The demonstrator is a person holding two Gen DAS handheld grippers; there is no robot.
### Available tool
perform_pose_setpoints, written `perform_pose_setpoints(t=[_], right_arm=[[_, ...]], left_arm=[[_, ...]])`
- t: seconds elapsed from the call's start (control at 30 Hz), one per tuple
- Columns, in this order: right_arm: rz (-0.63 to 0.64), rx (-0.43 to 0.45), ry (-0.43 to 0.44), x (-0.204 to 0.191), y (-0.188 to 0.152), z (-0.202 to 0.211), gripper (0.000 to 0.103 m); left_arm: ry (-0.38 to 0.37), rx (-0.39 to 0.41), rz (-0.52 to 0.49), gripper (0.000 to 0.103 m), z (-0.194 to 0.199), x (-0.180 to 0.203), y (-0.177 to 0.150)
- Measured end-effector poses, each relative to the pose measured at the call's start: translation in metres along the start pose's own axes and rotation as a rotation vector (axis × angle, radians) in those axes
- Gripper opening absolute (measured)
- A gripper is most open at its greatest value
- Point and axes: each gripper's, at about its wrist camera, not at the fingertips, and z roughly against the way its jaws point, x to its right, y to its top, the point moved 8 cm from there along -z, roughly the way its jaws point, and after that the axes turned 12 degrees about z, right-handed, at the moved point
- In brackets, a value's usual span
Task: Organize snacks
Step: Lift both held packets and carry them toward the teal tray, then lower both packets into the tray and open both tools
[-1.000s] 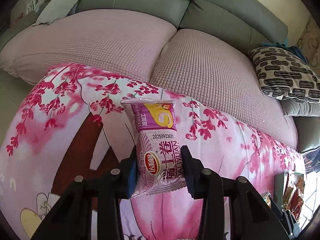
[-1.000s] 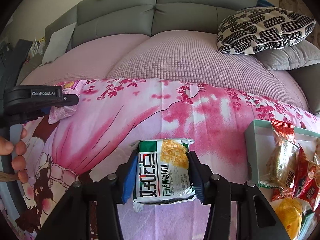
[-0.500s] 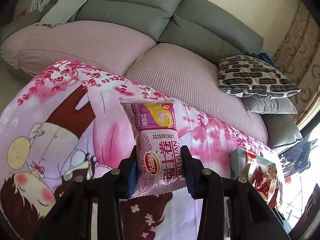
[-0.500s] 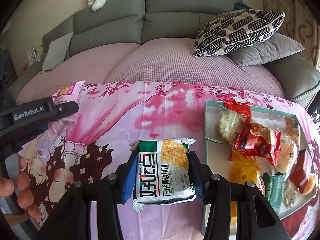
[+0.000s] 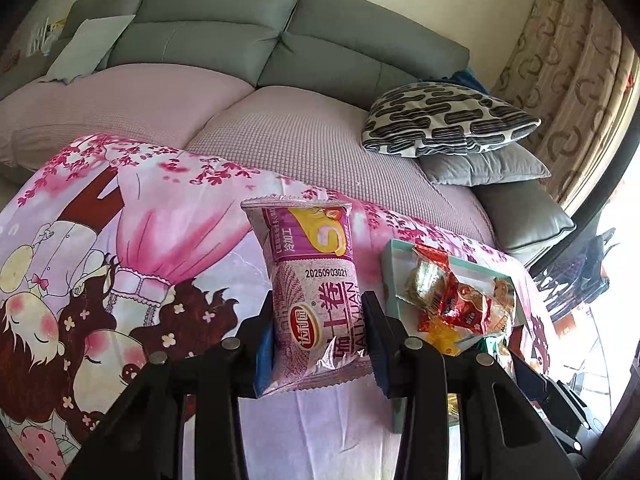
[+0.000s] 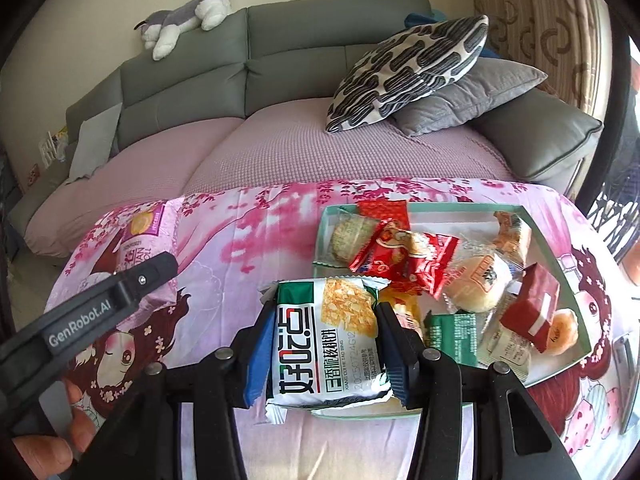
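Note:
My left gripper (image 5: 318, 320) is shut on a purple snack packet (image 5: 316, 280), held upright above the pink cartoon cloth (image 5: 160, 240). A white and green snack packet (image 6: 328, 340) sits between the pads of my right gripper (image 6: 326, 336), which is shut on it just in front of the near left corner of the green-rimmed tray (image 6: 540, 236). The tray (image 5: 386, 264) holds several wrapped snacks, among them a red packet (image 6: 404, 256). In the right wrist view the left gripper (image 6: 132, 264) and its purple packet (image 6: 142, 236) show at the left, with a person's fingers (image 6: 44, 446) below.
Beyond the cloth-covered table lies a grey sofa with pink seat covers (image 6: 280, 148). A black-and-white patterned cushion (image 6: 408, 68) rests on a grey cushion (image 6: 472, 96) at the right. A plush toy (image 6: 184, 16) lies on the sofa back. Curtains (image 5: 568, 92) hang at the right.
Both grippers have travelled to the right and upward with their packets. The tray of snacks has come into fuller view in both wrist views and now lies close under the right gripper.

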Motion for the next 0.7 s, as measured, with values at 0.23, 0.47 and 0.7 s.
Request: perform_pose_setpoints(t=[0.23, 0.47, 0.7], right_arm=[[-0.119, 0.009, -0.073, 0.067, -0.011, 0.008, 0.052], [-0.209, 0.022, -0.133, 0.123, -0.027, 0.016, 0.052], [-0.224, 0.001, -0.129, 0.14, -0.04, 0.006, 0.052]], left_arm=[[-0.051, -0.037, -0.096, 0.041, -0.01, 0.052, -0.03], [-0.073, -0.094, -0.168, 0.041, -0.025, 0.09, -0.062], [-0.023, -0.101, -0.182, 0.041, -0.044, 0.092, -0.069]])
